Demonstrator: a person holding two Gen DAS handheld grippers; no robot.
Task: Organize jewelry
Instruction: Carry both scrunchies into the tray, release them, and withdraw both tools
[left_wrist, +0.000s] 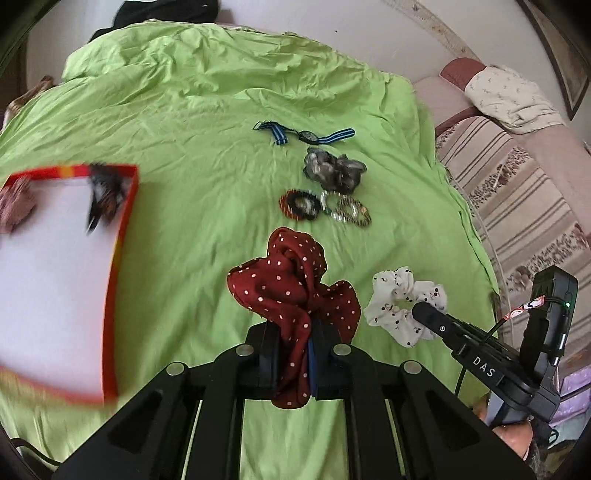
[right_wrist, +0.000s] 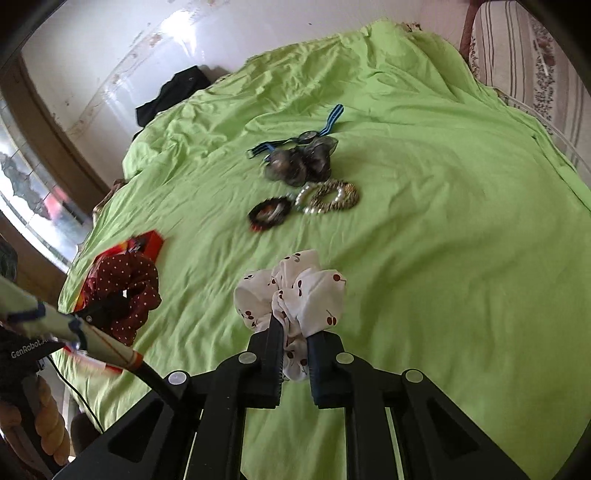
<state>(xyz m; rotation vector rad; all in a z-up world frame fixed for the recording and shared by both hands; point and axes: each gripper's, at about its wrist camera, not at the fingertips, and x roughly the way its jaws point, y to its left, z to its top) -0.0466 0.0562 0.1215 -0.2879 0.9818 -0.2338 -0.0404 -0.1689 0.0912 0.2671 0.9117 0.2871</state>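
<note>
Left gripper (left_wrist: 293, 354) clamped on red polka-dot scrunchie (left_wrist: 295, 291), right of red box (left_wrist: 125, 221); right gripper (right_wrist: 294, 354) clamping cherry scrunchie (right_wrist: 295, 291). Carry high over box rim before release.

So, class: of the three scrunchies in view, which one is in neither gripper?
The grey scrunchie, lying on the green sheet beside the watch. The red dotted scrunchie and white cherry scrunchie are each gripped.
</note>
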